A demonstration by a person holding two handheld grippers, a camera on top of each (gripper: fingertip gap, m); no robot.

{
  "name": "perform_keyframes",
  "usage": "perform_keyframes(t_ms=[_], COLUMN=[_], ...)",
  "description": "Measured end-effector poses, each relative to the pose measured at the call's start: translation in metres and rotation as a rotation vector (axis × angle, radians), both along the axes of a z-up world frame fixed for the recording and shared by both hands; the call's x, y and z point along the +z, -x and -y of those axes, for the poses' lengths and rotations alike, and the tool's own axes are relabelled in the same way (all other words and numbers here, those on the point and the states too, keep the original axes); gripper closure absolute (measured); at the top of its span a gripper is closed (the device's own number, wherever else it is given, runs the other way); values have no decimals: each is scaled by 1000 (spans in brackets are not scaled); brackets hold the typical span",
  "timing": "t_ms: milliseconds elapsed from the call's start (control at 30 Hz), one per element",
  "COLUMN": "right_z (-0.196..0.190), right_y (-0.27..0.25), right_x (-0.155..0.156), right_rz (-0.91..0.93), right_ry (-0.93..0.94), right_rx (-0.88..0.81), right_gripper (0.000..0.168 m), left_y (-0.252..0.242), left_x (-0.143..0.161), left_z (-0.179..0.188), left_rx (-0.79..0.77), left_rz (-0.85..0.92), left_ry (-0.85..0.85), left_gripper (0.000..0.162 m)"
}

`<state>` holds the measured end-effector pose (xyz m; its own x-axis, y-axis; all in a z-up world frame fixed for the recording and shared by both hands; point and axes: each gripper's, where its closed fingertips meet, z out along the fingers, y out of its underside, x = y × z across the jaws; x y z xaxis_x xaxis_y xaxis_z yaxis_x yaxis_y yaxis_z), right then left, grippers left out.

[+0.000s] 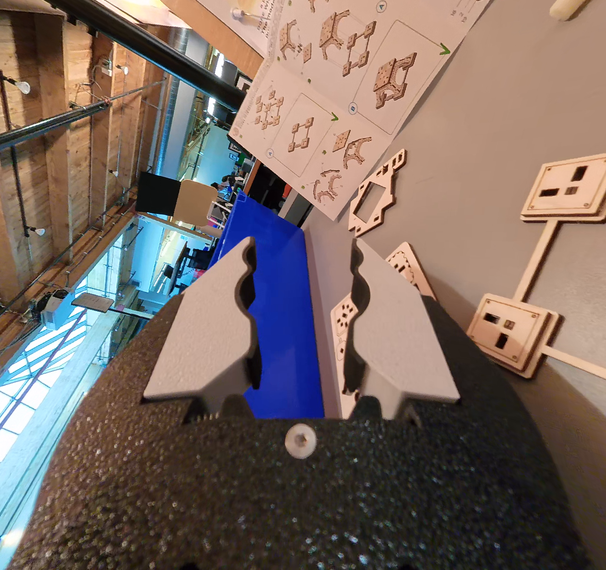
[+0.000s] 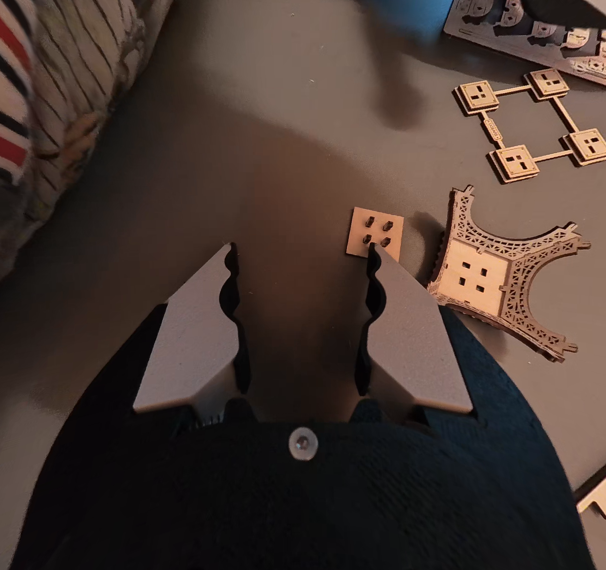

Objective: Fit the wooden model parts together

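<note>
My right claw (image 2: 301, 248) hangs over a matte grey table (image 2: 262, 127), jaws wide apart, nothing btwn them; fingers (image 2: 193, 324) are smooth grey wedges w/ wavy black inner pads on a rough black body. The right fingertip overlaps the near edge of a small square (image 2: 375, 229) in view, can't tell if it touches. That square is thin pale ply, flat, w/ four dark slots. Just right of it lies the arch base (image 2: 485, 278): laser-cut ply, lattice legs curving out from a square deck w/ four slots, tipped so the deck faces up toward me, legs splaying right and toward the far and near sides. Farther off, the frame (image 2: 531, 124): four square slotted pads joined by thin ply strips into an open square, flat on the table. A cut-out ply sheet (image 2: 511, 26) sits at the far right edge, striped cloth (image 2: 65, 62) at left. My left claw (image 1: 303, 246) is rolled sideways, also gaping, holding nothing; only a glossy blue bin (image 1: 282, 308) shows btwn the fingers. In that view the frame (image 1: 537, 259) is at right on the table (image 1: 492, 127), w/ a flat ply ring plate (image 1: 377, 193) nearer the manual (image 1: 328, 78), a white printed sheet w/ diagrams. A slotted ply sheet (image 1: 410, 268) peeks past the right finger.
</note>
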<state>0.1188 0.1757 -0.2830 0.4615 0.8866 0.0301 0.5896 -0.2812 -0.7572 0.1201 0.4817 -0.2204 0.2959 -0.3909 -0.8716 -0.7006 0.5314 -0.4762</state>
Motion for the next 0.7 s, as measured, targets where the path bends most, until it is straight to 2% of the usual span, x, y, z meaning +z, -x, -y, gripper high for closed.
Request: perform_keyframes(t_ms=[267,533,633,700], right_z=[-5,-7,-5,-4], right_y=[-3,-7,-15,-30], right_x=[0,1,4,23], right_rz=[6,16,-9,-83], right_ry=[-5,-38,-23,-49], right_rx=[-31,-67,-108,-167], right_gripper=[84,79,79,82], left_y=[2,-3,10,26], left_x=[18,14,28,44], left_z=[3,6,-7,-20], left_rx=[0,-18,35,96], left_rz=[25,4,57,120], left_ry=[-65,-74,-97,-106], left_gripper=[106,106,109,112])
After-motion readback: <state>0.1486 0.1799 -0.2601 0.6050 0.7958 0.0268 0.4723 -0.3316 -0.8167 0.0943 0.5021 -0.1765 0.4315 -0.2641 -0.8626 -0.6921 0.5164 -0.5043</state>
